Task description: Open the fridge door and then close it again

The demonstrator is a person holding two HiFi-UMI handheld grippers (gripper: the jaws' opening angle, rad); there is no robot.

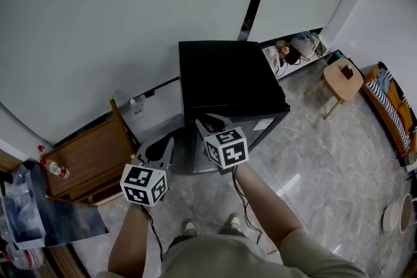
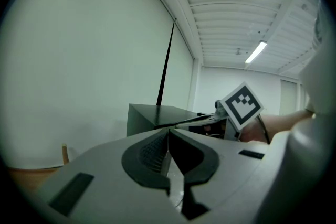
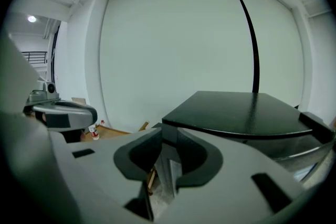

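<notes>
A small black fridge (image 1: 228, 75) stands on the floor against the white wall, and its door (image 1: 264, 130) looks closed. My right gripper (image 1: 203, 122) is at the fridge's front left corner, at the top of the door's edge. In the right gripper view the right gripper (image 3: 167, 136) has its jaws a little apart, and the fridge (image 3: 241, 107) corner shows in the gap; I cannot tell whether the pads touch it. My left gripper (image 1: 171, 140) hangs to the left of the fridge, holding nothing. The left gripper (image 2: 169, 134) is shut, with its pads together.
A low wooden cabinet (image 1: 91, 156) with a bottle (image 1: 55, 169) on it stands left of the fridge. A small round wooden stool (image 1: 343, 78) and a striped bench (image 1: 391, 107) are at the right. Clutter (image 1: 293, 49) lies behind the fridge. The person's feet (image 1: 208, 226) are on the marble floor.
</notes>
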